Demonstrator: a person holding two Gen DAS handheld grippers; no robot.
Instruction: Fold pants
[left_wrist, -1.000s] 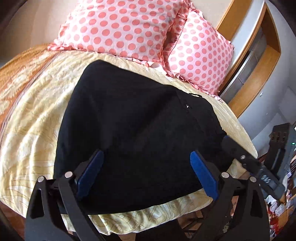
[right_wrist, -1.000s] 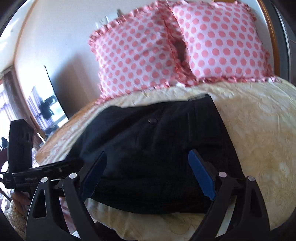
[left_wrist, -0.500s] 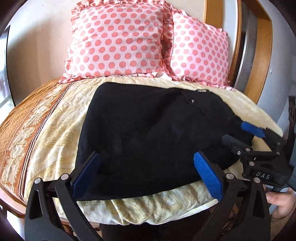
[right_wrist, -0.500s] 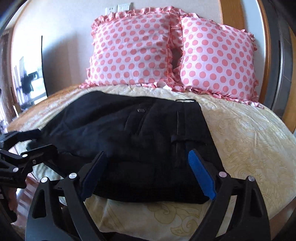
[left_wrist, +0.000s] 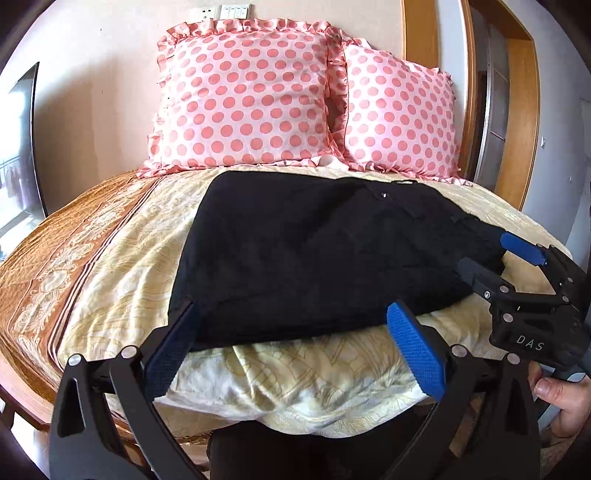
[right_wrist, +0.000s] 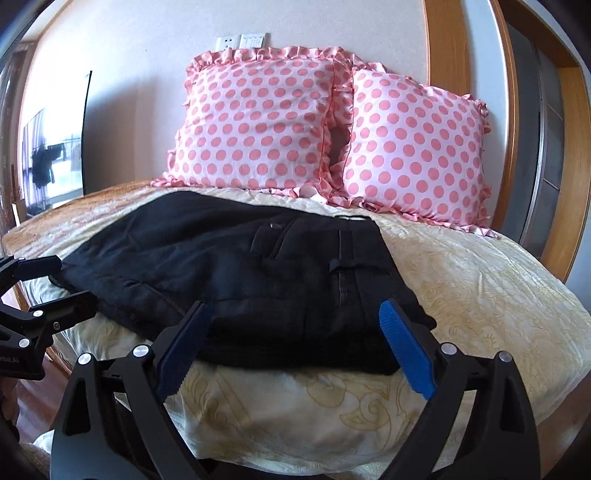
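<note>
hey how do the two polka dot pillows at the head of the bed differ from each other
The left pillow stands in front, its frilled edge overlapping the right pillow, which sits partly behind it. In both views the left pillow faces the cameras almost squarely, while the right pillow is turned a little aside. The left pillow shows more of its face; the right pillow's inner edge is hidden. Both are pink with salmon dots and ruffled borders, propped upright against the wall.

Pale wall (left_wrist: 110, 92), wooden door frame (left_wrist: 519, 110), daylit window (right_wrist: 51, 162) at left.
</note>
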